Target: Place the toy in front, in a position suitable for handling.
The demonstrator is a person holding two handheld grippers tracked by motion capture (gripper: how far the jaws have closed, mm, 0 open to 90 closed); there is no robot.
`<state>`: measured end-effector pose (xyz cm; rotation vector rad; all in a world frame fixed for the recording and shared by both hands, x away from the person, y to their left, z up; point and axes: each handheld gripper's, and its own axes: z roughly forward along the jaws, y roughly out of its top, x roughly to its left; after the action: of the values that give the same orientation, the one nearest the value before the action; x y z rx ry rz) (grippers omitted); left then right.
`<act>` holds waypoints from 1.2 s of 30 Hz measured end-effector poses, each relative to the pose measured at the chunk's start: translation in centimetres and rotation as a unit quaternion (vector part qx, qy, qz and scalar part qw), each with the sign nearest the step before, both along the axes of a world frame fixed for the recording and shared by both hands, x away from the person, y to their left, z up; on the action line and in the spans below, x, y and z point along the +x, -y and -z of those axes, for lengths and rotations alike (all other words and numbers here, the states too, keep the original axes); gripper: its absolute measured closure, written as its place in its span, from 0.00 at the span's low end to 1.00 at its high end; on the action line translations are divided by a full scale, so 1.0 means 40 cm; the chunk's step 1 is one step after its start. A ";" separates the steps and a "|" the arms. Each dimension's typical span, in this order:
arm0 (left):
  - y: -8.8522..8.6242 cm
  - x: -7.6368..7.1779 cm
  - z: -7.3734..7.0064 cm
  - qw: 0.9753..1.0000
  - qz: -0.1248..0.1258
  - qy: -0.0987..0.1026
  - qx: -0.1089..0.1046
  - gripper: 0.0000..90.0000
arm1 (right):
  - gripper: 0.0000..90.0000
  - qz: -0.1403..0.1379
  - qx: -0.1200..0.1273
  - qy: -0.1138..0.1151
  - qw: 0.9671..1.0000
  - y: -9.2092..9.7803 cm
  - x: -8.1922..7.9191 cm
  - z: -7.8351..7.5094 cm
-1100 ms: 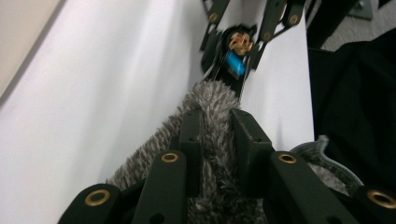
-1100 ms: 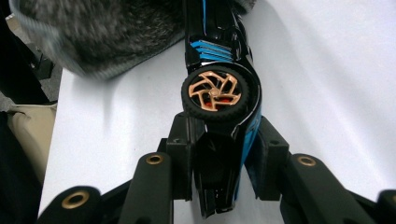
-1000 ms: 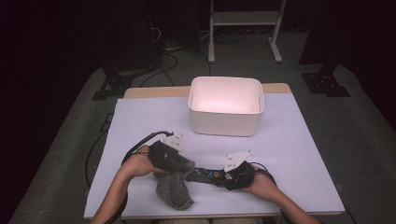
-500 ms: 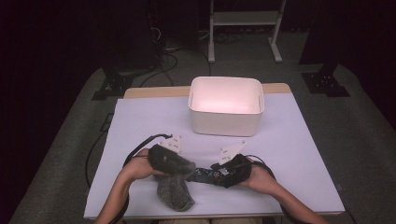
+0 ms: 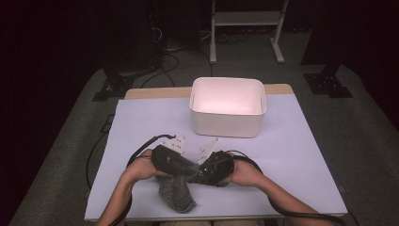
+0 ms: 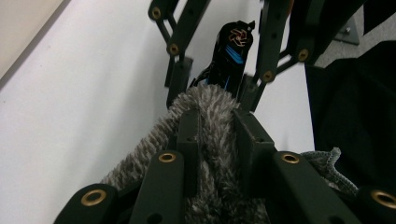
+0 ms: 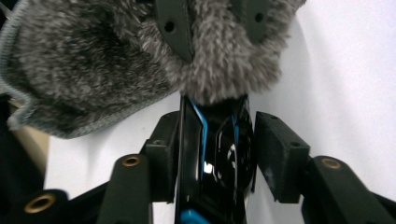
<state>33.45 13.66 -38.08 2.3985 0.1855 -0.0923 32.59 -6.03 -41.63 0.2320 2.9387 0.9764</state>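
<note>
A grey fuzzy fabric pouch (image 5: 176,194) droops onto the white table (image 5: 291,155) near its front edge. My left gripper (image 5: 184,165) is shut on the pouch's upper edge; in the left gripper view the fuzzy fabric (image 6: 140,158) is pinched between my left gripper (image 6: 217,121) jaws. My right gripper (image 5: 201,173) meets it head-on from the right, shut on a glossy black object with blue markings (image 7: 219,163). The object's tip is buried in the fuzzy fabric (image 7: 93,79) just beyond my right gripper (image 7: 217,126). The same black object (image 6: 233,44) stands behind the fabric.
A white open bin (image 5: 228,106) stands at the back middle of the table, apparently with nothing inside. Cables (image 5: 141,148) trail from both grippers across the table. Dark floor, stands and a white frame (image 5: 244,28) lie beyond the far edge.
My right gripper has moved left with the black object until it meets the left gripper and the pouch. The left gripper has barely shifted.
</note>
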 end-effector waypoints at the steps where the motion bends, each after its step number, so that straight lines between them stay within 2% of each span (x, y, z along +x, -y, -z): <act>1: -0.001 0.000 0.000 1.000 -0.001 -0.001 -0.002 0.82 | 0.59 0.001 -0.003 0.001 1.000 -0.003 0.000 0.000; 5: -0.012 0.000 -0.003 1.000 -0.003 -0.004 -0.005 0.82 | 0.62 -0.007 -0.009 0.014 1.000 -0.008 -0.001 -0.002; 9: -0.049 -0.003 -0.001 1.000 -0.019 -0.006 -0.008 0.82 | 0.62 -0.011 -0.011 0.022 1.000 -0.006 -0.006 -0.002; 10: -0.060 -0.003 0.002 1.000 -0.028 -0.009 -0.012 0.82 | 0.62 -0.013 -0.012 0.021 1.000 -0.004 -0.006 -0.002; 14: -0.092 0.002 0.027 0.999 -0.044 -0.019 -0.008 0.82 | 0.62 -0.016 -0.015 0.021 1.000 0.014 -0.011 -0.003; 17: -0.087 0.004 0.052 0.999 -0.044 -0.030 -0.008 0.82 | 0.62 -0.013 -0.015 0.020 1.000 0.037 -0.017 -0.003; 19: -0.077 0.006 0.062 0.999 -0.041 -0.029 -0.011 0.82 | 0.62 -0.010 -0.013 0.017 1.000 0.047 -0.019 -0.003; 22: -0.054 0.011 0.069 0.998 -0.037 -0.038 -0.028 0.82 | 0.62 -0.011 -0.016 0.014 1.000 0.051 -0.018 -0.004; 25: -0.043 0.014 0.065 0.999 -0.034 -0.036 -0.023 0.83 | 0.61 -0.014 -0.028 0.013 0.999 0.044 -0.017 -0.006; 28: -0.038 0.015 0.064 0.999 -0.033 -0.038 -0.021 0.83 | 0.55 -0.020 -0.034 -0.002 0.999 0.033 -0.008 -0.006; 30: -0.034 0.015 0.065 0.999 -0.027 -0.038 -0.021 0.83 | 0.52 -0.026 -0.042 -0.001 0.999 0.015 -0.010 -0.006; 33: -0.029 0.009 0.067 0.999 -0.021 -0.038 -0.022 0.83 | 0.61 -0.028 -0.059 0.017 0.998 -0.012 -0.014 -0.006; 36: -0.035 0.006 0.066 0.999 -0.020 -0.040 -0.026 0.83 | 0.62 -0.039 -0.064 0.020 0.997 -0.017 -0.014 -0.007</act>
<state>33.69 15.05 -40.71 2.3392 0.2661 -0.1730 32.03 -5.35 -41.35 0.0917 2.9790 0.7860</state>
